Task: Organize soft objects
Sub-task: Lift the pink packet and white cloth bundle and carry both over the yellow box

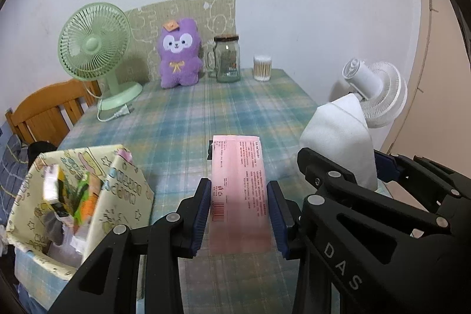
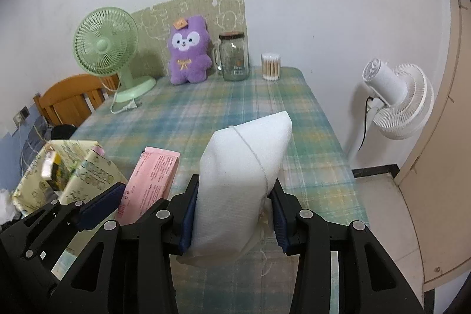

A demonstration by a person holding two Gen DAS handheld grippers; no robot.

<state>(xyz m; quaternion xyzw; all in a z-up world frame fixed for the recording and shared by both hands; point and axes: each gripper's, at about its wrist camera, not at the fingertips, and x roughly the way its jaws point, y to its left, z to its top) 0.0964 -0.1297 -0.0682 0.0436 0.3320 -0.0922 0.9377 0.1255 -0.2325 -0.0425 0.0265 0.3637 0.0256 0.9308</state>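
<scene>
Gripping a pink packet [image 1: 240,184] in the left claw [image 1: 239,218] and a white foam pouch [image 2: 243,184] in the right claw [image 2: 234,221] above the bench [image 1: 188,119], each should keep a gentle squeeze while swinging toward the patterned box [image 1: 123,202] at left.

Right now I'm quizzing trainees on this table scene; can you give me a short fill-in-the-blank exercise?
1. The left claw grips a ____ packet.
2. The right claw grips a ____ foam bundle.
3. The purple plush stands between the green fan and the glass ____.
4. The patterned box is ____ of the packet.

Missing: pink; white; jar; left
</scene>
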